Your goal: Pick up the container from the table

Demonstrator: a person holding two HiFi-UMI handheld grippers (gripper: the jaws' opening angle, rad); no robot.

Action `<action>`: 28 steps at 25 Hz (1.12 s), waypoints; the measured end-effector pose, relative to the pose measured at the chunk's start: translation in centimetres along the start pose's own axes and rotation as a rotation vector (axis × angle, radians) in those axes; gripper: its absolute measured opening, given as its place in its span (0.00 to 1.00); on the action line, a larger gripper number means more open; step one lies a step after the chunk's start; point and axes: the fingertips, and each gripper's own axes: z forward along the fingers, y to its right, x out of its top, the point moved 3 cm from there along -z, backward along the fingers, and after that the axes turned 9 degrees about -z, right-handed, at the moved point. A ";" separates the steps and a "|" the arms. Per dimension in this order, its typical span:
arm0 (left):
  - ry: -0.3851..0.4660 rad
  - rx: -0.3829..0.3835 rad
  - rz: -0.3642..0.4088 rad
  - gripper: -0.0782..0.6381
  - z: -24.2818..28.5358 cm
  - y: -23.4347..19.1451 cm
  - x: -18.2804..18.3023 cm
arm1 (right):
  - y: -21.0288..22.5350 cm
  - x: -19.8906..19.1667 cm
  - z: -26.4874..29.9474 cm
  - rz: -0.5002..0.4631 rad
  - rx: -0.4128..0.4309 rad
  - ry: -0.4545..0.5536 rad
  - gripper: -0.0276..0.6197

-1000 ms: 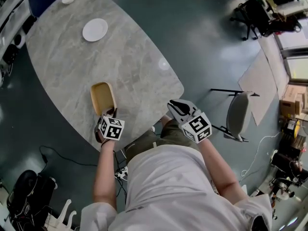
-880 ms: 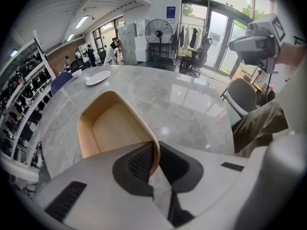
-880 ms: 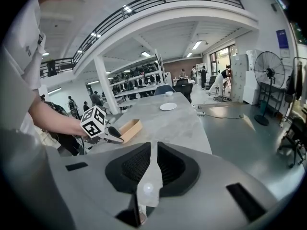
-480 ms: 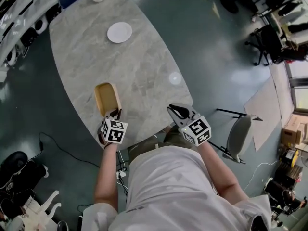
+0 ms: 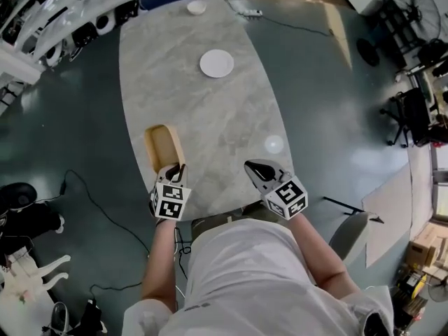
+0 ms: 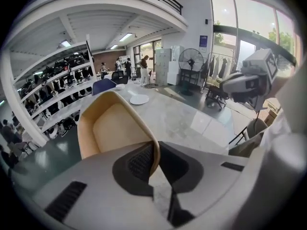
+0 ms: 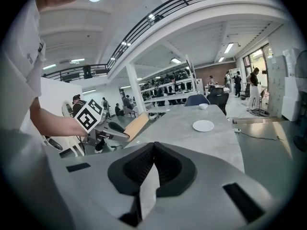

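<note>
Noted: grey marble-pattern oval table (image 5: 210, 110). Tan rounded-rectangular plastic container (image 5: 162, 148) held tilted over the table's left edge, its near rim wall pinched between the narrow-set jaws of the left tool (image 5: 178, 169). Right tool (image 5: 254, 166) at the table's near edge, well apart from container, jaws together, nothing between. Round white plate (image 5: 216, 63) farther up the table.

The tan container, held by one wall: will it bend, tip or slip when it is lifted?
It probably stays stiff: the container keeps its shape with the left claw pinching only its near wall. It seems light, since that thin wall appears to carry it. Held at one end, it may tilt or slip.
</note>
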 end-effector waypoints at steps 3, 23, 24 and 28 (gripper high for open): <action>0.046 0.036 -0.034 0.14 -1.8 -0.1 0.7 | 0.0 1.5 0.8 -0.030 0.053 0.021 0.06; 0.386 0.283 -0.238 0.14 -15.9 -1.3 4.0 | -4.9 12.2 4.4 -0.249 0.371 0.183 0.06; 0.402 0.295 -0.242 0.14 -16.4 -1.2 4.0 | -5.3 12.5 4.5 -0.257 0.385 0.188 0.06; 0.472 0.323 -0.264 0.14 -18.7 -0.9 4.0 | -7.2 13.1 4.6 -0.278 0.426 0.198 0.06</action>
